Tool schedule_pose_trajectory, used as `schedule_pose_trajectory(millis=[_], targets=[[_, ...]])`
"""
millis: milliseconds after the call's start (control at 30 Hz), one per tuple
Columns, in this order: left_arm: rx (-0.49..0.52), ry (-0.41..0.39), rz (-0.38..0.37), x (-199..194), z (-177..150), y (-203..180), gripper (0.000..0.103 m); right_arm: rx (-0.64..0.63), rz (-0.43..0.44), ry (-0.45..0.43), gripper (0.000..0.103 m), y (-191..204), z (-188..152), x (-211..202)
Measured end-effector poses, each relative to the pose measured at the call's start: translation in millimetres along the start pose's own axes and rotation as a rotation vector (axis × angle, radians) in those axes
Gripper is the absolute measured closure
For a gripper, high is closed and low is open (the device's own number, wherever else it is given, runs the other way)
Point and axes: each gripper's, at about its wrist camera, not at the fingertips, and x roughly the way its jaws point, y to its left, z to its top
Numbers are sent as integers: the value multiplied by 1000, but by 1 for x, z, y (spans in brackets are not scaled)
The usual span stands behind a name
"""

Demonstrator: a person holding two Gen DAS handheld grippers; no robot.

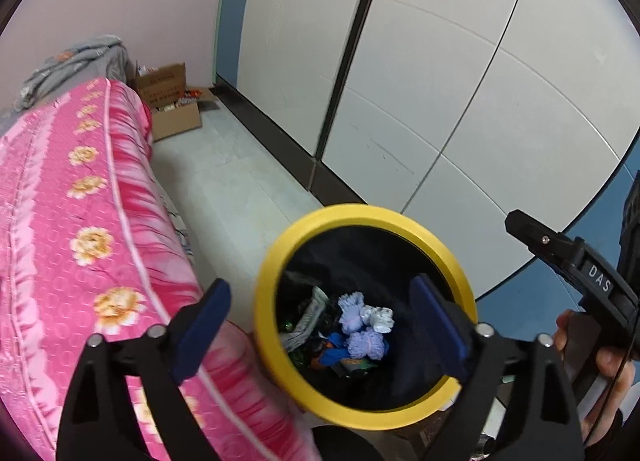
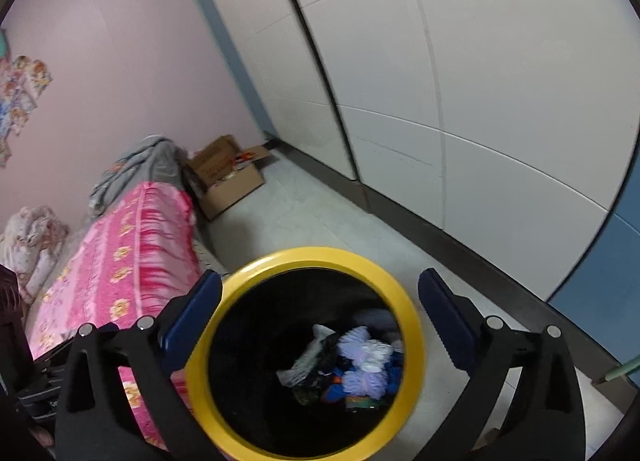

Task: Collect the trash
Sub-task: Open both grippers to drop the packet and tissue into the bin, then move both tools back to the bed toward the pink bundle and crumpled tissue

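Observation:
A round bin with a yellow rim (image 1: 280, 261) and black liner stands on the floor beside the bed. It holds several pieces of trash: lilac and white crumpled balls (image 1: 366, 325), a paper scrap and coloured wrappers. My left gripper (image 1: 320, 325) is open and empty above the bin's mouth. My right gripper (image 2: 320, 317) is open and empty, its fingers on either side of the bin rim (image 2: 312, 255) from above. The trash (image 2: 366, 357) lies in the bin. The right gripper's body (image 1: 576, 261) shows at the right of the left wrist view.
A bed with a pink flowered cover (image 1: 72, 197) runs along the left. An open cardboard box (image 1: 172, 101) sits on the floor by the far wall. White wardrobe doors (image 1: 440, 81) line the right side. Pale floor (image 1: 240, 165) lies between bed and wardrobe.

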Motion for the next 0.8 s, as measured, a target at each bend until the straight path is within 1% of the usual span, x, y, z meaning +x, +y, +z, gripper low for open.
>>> schedule_pose_trajectory(millis=[100,167,200,267,333,433,500,567,667,800], targets=[[0,-25,24,-20,-1,14,13,5,40,16,8,8,3,-1],[-12,-36,39,-34,-3,25,12,26,88,39,8,14,4,0],[-20,-41,48,-41,-4,32,12,31,97,53,8,18,5,1],[-38,-51,61,-56,-8,46,12,23,116,80,8,30,5,2],[-53,-61,80,-72,-14,61,12,-1,135,87,8,45,4,1],[-76,-79,119,-97,-21,86,12,-47,195,109,8,76,2,-1],[-95,-91,132,-116,-29,104,12,-92,228,101,8,102,0,-7],[-113,-101,155,-134,-35,120,12,-134,247,94,8,125,-2,-11],[-137,-120,175,-165,-48,145,10,-191,271,108,8,162,-7,-15],[-146,-125,252,-199,-70,175,9,-257,311,132,8,208,-15,-20]])
